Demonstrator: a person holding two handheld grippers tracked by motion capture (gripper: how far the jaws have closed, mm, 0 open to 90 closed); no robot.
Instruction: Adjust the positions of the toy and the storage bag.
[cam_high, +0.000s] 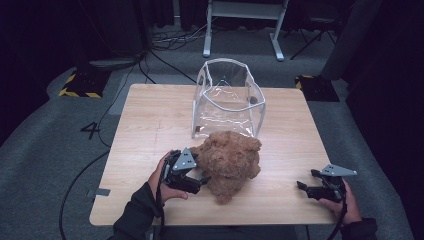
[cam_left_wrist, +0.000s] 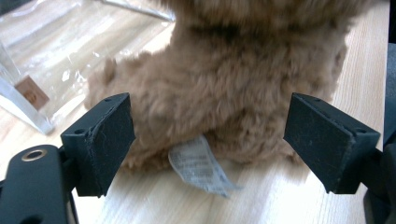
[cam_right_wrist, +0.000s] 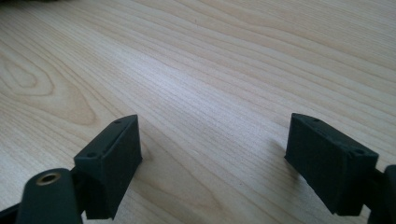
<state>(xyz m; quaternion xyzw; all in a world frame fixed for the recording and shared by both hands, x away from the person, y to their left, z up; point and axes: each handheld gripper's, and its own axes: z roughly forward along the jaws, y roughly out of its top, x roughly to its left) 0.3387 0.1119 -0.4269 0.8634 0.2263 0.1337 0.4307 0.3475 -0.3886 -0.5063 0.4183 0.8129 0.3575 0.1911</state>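
Brown plush toy (cam_high: 229, 162) lying mid-table on the wooden table (cam_high: 150, 120), just before a clear plastic bag (cam_high: 227, 97) (white tag (cam_left_wrist: 198, 165) trailing beneath the fur), left gripper (cam_high: 202, 179) spread wide at its flank and gripping nothing, right gripper (cam_high: 302, 186) likewise wide apart, empty, well off.
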